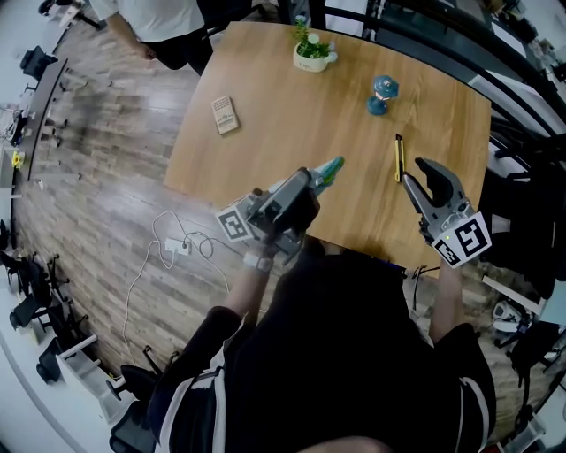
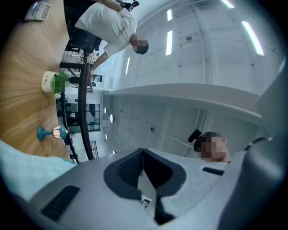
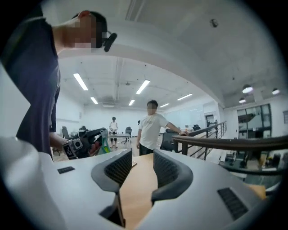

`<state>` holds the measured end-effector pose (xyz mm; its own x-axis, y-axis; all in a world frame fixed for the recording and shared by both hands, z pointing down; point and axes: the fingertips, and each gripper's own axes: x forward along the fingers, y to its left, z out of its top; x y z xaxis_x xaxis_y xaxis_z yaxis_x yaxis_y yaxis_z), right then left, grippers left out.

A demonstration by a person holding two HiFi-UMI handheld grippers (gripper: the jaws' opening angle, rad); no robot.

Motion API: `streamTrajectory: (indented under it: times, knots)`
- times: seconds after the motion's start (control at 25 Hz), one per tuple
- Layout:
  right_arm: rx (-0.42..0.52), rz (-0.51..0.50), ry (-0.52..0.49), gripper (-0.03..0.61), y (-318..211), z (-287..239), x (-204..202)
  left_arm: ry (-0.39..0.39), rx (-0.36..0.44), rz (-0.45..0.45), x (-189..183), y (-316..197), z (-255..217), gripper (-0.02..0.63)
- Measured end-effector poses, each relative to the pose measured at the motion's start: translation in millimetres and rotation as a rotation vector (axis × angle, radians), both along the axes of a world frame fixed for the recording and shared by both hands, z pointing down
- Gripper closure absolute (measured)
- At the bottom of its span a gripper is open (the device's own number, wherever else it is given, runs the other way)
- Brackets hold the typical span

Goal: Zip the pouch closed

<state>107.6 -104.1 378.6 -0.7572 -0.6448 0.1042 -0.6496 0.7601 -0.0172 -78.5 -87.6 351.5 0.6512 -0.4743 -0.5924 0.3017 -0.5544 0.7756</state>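
A teal-green pouch [image 1: 329, 169] sticks out past the tip of my left gripper [image 1: 309, 180], raised over the table's near edge. That gripper is shut, with its pads together [image 2: 143, 157], and it grips the pouch by a thin edge. In its own view the pouch [image 2: 20, 164] shows only at the lower left. To the right, my right gripper [image 1: 413, 172] stands open over the wooden table [image 1: 292, 133], with only bare tabletop between its pads [image 3: 143, 157]. The right gripper view shows the left gripper with the pouch [image 3: 103, 143] off to the left.
A yellow-and-black pen [image 1: 399, 157] lies just left of the right gripper. Farther back stand a blue figurine [image 1: 382, 95], a small potted plant [image 1: 313, 55] and a small card-like object [image 1: 225, 115]. A person in a white shirt [image 1: 159, 22] stands at the far end.
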Motion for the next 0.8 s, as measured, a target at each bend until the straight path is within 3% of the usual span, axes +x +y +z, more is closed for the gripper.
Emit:
streamTrajectory:
  times: [0.12, 0.24, 0.36, 0.52, 0.8]
  knots:
    - [0.093, -0.092, 0.059, 0.44, 24.1, -23.3, -58.0, -0.056, 0.01, -0.058, 2.1, -0.8, 6.0, 0.609]
    - [0.041, -0.185, 0.022, 0.442, 41.6, -26.6, -106.0, -0.124, 0.037, -0.095, 8.1, -2.1, 12.4, 0.609]
    - [0.004, -0.18, 0.09, 0.442, 44.4, -19.7, -132.5, -0.174, 0.06, -0.096, 19.9, -1.1, 10.6, 0.609]
    - [-0.038, -0.125, 0.057, 0.461, 37.5, -23.3, -137.3, -0.17, 0.075, -0.102, 26.8, -1.6, 6.6, 0.609]
    - [-0.047, -0.074, 0.086, 0.468, 34.7, -22.3, -133.2, -0.279, 0.16, -0.113, 37.6, 0.4, -2.6, 0.609]
